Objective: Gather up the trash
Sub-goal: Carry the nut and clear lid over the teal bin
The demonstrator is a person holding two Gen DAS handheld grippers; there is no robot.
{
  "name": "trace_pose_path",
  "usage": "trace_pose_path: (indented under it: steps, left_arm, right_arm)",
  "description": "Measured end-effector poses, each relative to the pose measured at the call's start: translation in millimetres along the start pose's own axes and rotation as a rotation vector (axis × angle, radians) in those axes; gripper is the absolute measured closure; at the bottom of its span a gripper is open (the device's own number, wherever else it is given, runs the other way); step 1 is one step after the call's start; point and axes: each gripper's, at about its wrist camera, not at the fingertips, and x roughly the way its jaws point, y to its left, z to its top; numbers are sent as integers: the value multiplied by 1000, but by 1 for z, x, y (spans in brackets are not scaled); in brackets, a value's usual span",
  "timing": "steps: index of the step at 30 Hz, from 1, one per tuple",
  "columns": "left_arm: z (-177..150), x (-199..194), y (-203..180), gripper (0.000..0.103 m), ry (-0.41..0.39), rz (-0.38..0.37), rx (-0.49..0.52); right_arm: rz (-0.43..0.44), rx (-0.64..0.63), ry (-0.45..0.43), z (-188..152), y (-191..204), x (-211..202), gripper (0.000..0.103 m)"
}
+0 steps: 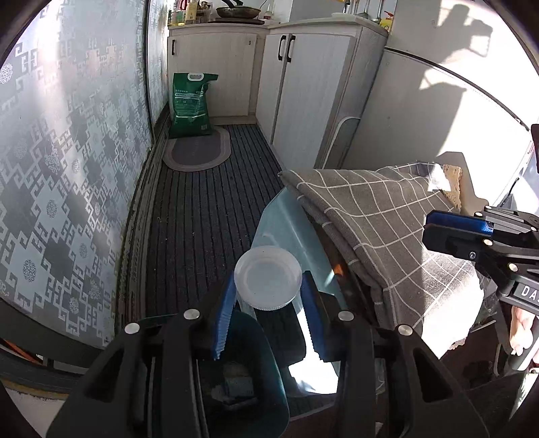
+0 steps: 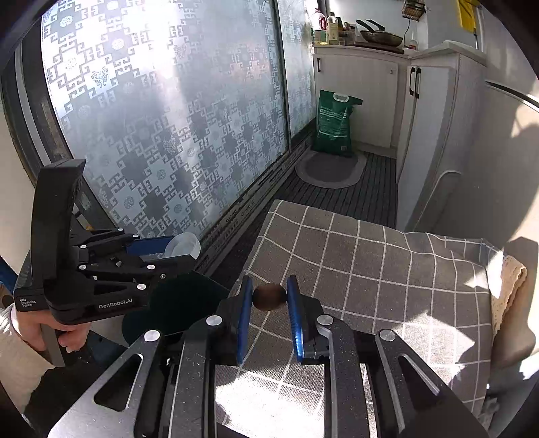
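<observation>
Carrying step: left gripper [image 1: 267, 305] clamped on a clear cup [image 1: 267, 278], right gripper [image 2: 269, 300] pinching a brown lump [image 2: 269, 296], perhaps a nut. Next: over the dark bin [image 1: 242, 364], then release.

Countertop bottles [image 2: 331, 25] too small to read, right tongs [image 1: 438, 232] cut off at frame edge

Hard sunlight pours through the patterned window [image 2: 168, 118]. Wall [image 1: 438, 84] glares white, shadows sharp. Edges bend and darken; focus stays crisp.
</observation>
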Motion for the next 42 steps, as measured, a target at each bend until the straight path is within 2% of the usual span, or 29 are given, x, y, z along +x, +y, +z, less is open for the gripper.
trace_pose_path:
  steps: [13, 20, 23, 26, 34, 42]
  left_arm:
    - [-68, 17, 54, 61, 145, 77, 49]
    - [-102, 25, 78, 61, 222, 80, 47]
    - [-114, 29, 84, 61, 251, 75, 45]
    - [-122, 32, 86, 61, 276, 68, 49]
    - [-126, 31, 87, 59, 273, 58, 53]
    - [-114, 9, 103, 70, 203, 51, -10]
  right_arm:
    - [64, -94, 62, 11, 72, 41, 82]
    - [106, -136, 139, 2, 106, 73, 82]
    - [182, -91, 180, -4, 113, 87, 82]
    - [184, -92, 222, -11, 121, 102, 82]
    - [153, -119, 298, -24, 134, 131, 82]
    - [128, -156, 362, -37, 141, 154, 83]
